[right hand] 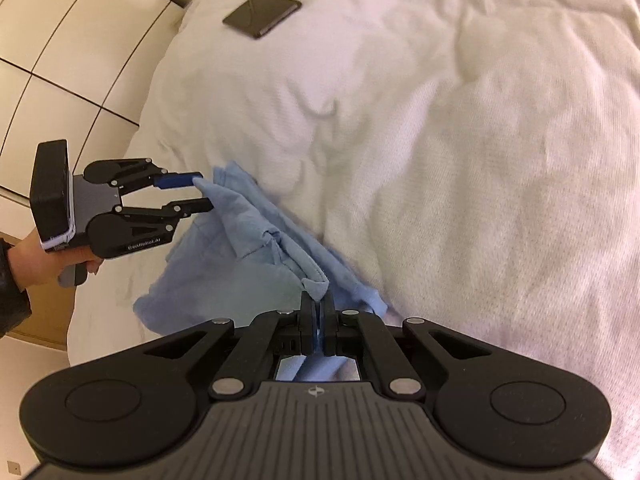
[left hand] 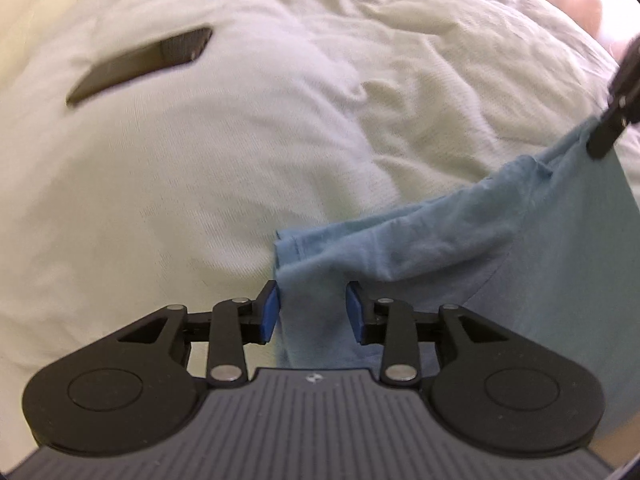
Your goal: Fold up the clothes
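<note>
A light blue garment [left hand: 440, 248] hangs bunched over a white bed cover [left hand: 200, 180]. My left gripper [left hand: 314, 308] is open; its blue pads [left hand: 271, 312] stand apart with a fold of the fabric between them. In the right wrist view the garment [right hand: 248, 248] stretches from the left gripper [right hand: 202, 192], whose fingers are spread at its corner, down to my right gripper [right hand: 319, 308], which is shut on a thick hem. The right gripper [left hand: 604, 136] also shows at the far right, pinching the cloth's upper corner.
A dark phone [left hand: 140, 66] lies flat on the bed cover [right hand: 480, 160], far from the garment; the phone [right hand: 262, 14] sits near the bed's left edge. Pale panelled surfaces [right hand: 60, 40] lie beyond that edge. A hand [right hand: 36, 260] holds the left gripper.
</note>
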The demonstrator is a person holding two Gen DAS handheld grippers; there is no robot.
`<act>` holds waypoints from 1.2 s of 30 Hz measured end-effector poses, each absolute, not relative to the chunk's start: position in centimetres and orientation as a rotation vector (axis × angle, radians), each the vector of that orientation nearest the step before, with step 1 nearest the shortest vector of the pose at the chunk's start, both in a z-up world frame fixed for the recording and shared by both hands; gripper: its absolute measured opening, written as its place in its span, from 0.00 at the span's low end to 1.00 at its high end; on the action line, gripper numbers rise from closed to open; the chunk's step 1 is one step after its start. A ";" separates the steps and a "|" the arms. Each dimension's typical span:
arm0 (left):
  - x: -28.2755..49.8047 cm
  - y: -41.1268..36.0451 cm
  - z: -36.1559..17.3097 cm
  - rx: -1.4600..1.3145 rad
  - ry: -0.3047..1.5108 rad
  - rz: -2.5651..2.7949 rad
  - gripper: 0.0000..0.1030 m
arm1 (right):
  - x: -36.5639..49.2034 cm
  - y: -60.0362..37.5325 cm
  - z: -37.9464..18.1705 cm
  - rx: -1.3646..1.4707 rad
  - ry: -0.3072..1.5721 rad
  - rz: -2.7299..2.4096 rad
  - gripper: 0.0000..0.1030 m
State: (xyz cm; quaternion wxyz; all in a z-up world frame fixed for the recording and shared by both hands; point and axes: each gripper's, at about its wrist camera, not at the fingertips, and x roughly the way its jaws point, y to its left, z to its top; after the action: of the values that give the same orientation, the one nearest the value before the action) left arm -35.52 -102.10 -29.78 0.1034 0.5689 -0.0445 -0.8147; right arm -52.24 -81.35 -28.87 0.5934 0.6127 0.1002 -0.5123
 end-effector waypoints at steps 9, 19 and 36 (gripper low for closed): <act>-36.2 -104.0 -28.9 1.498 0.080 -2.374 0.04 | -53.0 -81.1 -29.4 1.421 0.261 -1.186 0.01; -32.5 -102.8 -28.5 1.494 0.004 -2.245 0.16 | -52.0 -80.1 -27.4 1.324 0.356 -1.270 0.14; -20.8 -96.3 -31.1 1.551 0.066 -2.034 0.29 | -44.4 -88.1 -28.0 0.882 0.662 -1.010 0.09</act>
State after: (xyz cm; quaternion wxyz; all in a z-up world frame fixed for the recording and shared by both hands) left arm -20.81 -96.28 -31.10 0.2872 0.5806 0.0247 -0.7615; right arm -44.43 -88.06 -28.04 0.7330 0.4012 0.3011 -0.4594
